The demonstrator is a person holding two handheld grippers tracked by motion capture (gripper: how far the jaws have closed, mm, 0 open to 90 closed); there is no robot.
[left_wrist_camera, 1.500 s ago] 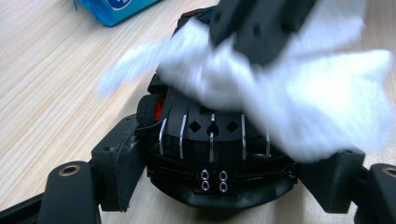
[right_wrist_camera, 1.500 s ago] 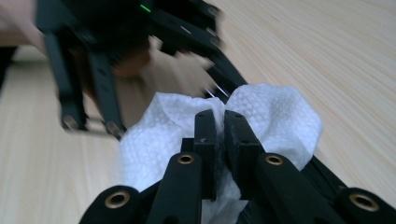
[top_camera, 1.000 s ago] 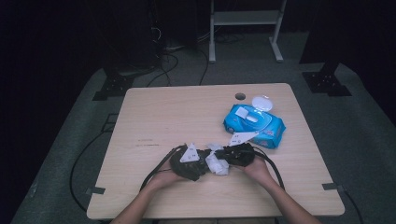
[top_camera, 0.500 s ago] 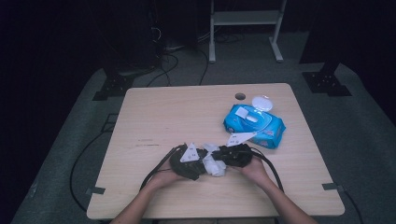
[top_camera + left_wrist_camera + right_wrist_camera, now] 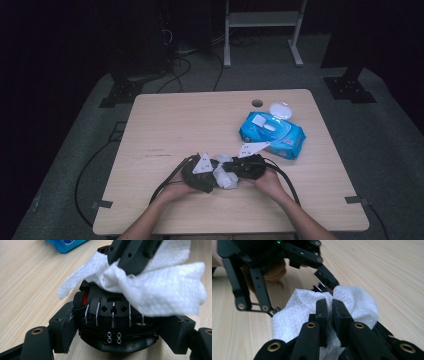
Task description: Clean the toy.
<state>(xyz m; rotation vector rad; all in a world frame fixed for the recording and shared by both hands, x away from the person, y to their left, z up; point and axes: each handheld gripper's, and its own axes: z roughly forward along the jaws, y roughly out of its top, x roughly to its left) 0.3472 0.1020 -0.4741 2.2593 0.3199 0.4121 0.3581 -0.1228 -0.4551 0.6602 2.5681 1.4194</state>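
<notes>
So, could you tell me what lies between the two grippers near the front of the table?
A crumpled white wipe lies between them in the high view. The right gripper pinches it and presses it onto the black mouse clamped in the left gripper.

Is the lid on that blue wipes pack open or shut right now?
Open. In the high view the round white lid is flipped back past the far edge of the blue wipes pack, baring its opening.

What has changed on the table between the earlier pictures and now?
Nothing visibly changed. The left tongs still clamp the black mouse, the right tongs still pinch the white wipe on it, and the blue wipe pack lies where it was.
</notes>
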